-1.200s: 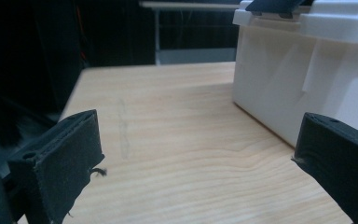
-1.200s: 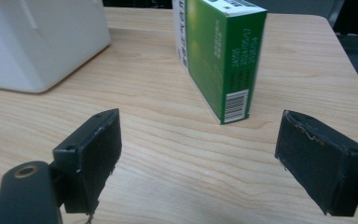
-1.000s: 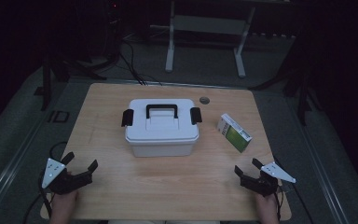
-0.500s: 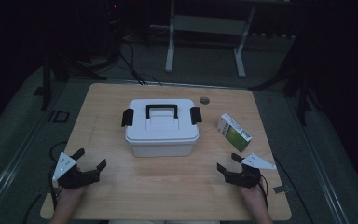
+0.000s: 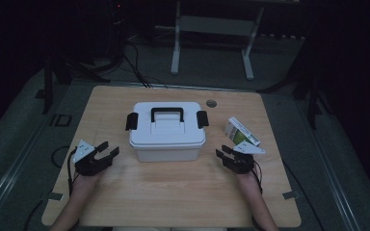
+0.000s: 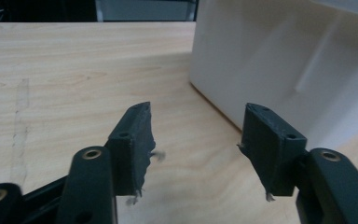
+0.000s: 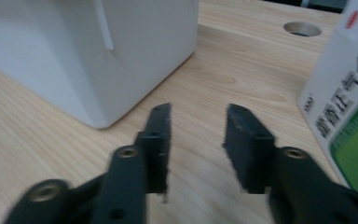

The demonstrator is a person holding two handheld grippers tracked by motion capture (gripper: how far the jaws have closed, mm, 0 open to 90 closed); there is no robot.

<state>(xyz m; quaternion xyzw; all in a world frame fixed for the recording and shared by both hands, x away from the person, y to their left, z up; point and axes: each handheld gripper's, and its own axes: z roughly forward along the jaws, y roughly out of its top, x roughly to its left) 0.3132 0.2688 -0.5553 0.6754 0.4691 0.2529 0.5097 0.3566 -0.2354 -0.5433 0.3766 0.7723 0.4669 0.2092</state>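
A white lidded box (image 5: 166, 132) with a black handle and two black side latches stands in the middle of the wooden table (image 5: 173, 192). A green and white carton (image 5: 241, 132) lies to its right. My left gripper (image 5: 108, 148) sits just left of the box's front corner, apart from it. Its jaws have just been closing and hold nothing; the left gripper view shows my left gripper (image 6: 198, 109) with bare wood in the gap and the box wall (image 6: 279, 60) beyond. My right gripper (image 5: 222, 151) is near the front right corner, also narrowing and empty. In the right gripper view my right gripper (image 7: 199, 109) points between the box (image 7: 88, 46) and the carton (image 7: 345, 93).
A round cable hole (image 5: 211, 103) lies in the tabletop behind the box, and the same hole (image 7: 301, 29) shows in the right gripper view. A metal stand (image 5: 212, 29) and cables are on the dark floor beyond the table. The surroundings are dim.
Both grippers have moved inward from the table's front corners toward the box. The jaws of each now stand much narrower than before.
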